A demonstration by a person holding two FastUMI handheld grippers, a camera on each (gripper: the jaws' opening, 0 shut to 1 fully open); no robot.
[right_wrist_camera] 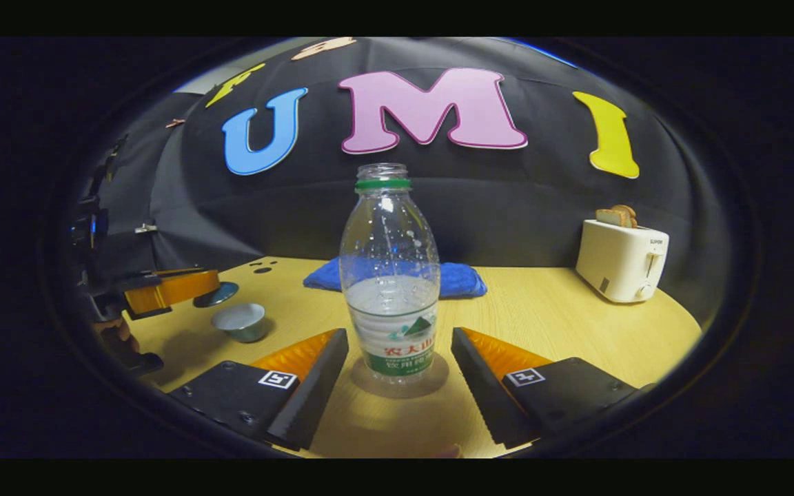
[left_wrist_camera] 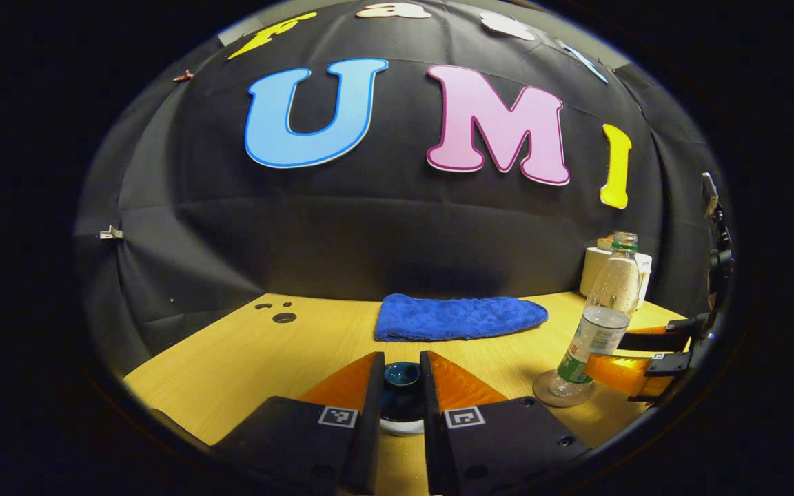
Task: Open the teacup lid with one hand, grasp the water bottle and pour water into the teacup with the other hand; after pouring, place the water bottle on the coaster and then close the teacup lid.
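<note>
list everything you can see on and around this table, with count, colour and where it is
water bottle: 1, clear with green neck ring, uncapped, part full, standing on the coaster at the table's front
coaster: 1, brownish, round, under the bottle
teacup: 1, grey-blue with pale inside, uncovered, on the table left of the bottle
teacup lid: 1, dark teal, held above the table beside the cup
towel: 1, blue, lying by the back wall
toaster: 1, cream, back right
toast: 2 slices, brown, in the toaster
table: 1, light wood
left gripper: 1, jaws closed on the lid
right gripper: 1, jaws open either side of the bottle, not touching
</note>
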